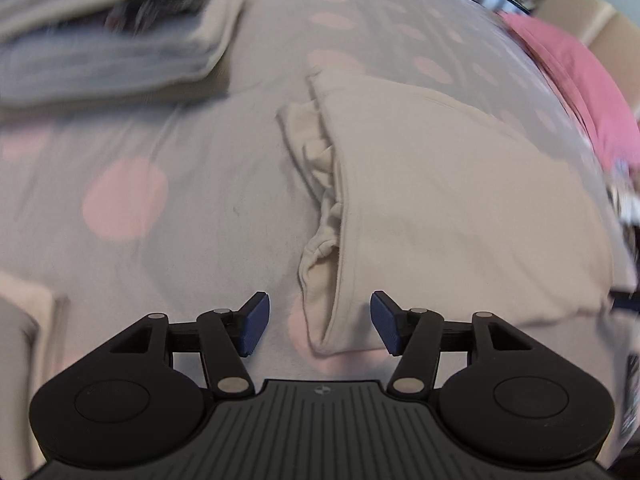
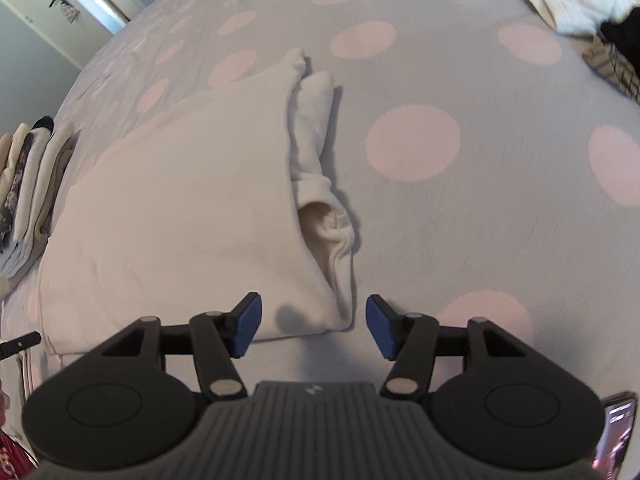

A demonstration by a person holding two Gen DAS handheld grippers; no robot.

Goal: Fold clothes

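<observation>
A cream sweatshirt (image 1: 432, 200) lies folded on the grey bedsheet with pink dots (image 1: 160, 160). Its bunched sleeve (image 1: 320, 208) pokes out along the left edge in the left wrist view. My left gripper (image 1: 320, 325) is open, its blue pads (image 1: 254, 326) either side of the garment's near left corner, just above it. From the right wrist, the same sweatshirt (image 2: 180, 216) fills the left half, with a sleeve and cuff (image 2: 324, 216) along its right edge. My right gripper (image 2: 313, 328) is open and straddles the near right corner.
A stack of folded clothes (image 1: 100, 40) sits at the far left of the bed, also visible as a folded stack (image 2: 28, 196). A pink garment (image 1: 580, 80) lies far right. More unfolded clothes (image 2: 580, 4) lie far right. A phone (image 2: 616, 436) rests near the bottom right.
</observation>
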